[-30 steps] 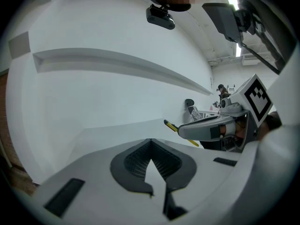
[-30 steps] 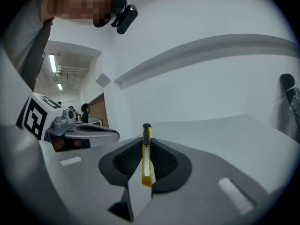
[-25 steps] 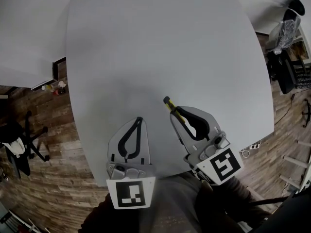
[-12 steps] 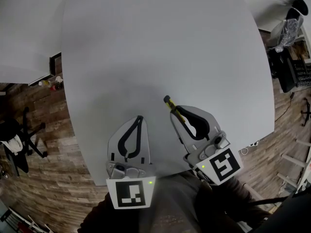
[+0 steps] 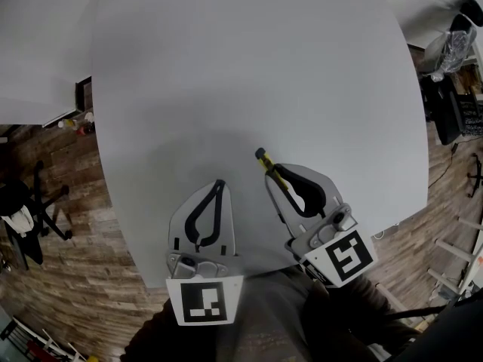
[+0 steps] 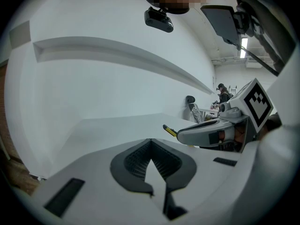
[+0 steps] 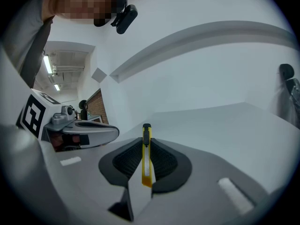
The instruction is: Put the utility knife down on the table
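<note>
A yellow utility knife [image 7: 146, 153] with a black tip is clamped between the black pads of my right gripper [image 7: 146, 144], lying along the jaws. In the head view the knife [image 5: 266, 165] pokes out past the right gripper [image 5: 276, 170] over the near part of the grey table [image 5: 249, 74]. My left gripper [image 5: 219, 183] hovers beside it to the left, jaws together, nothing between them. The left gripper view shows its pads [image 6: 136, 161] meeting, with the knife tip [image 6: 169, 130] and the right gripper [image 6: 211, 132] at the right.
The table's near edge runs just under both grippers. Wooden floor surrounds it, with an office chair [image 5: 26, 217] at the left, and dark furniture and a plastic-wrapped item [image 5: 449, 47] at the right. A second pale table [image 5: 30, 44] lies at the upper left.
Both grippers hold their places and the knife stays clamped. Only the head camera has drifted slightly, shifting the table's outline.
</note>
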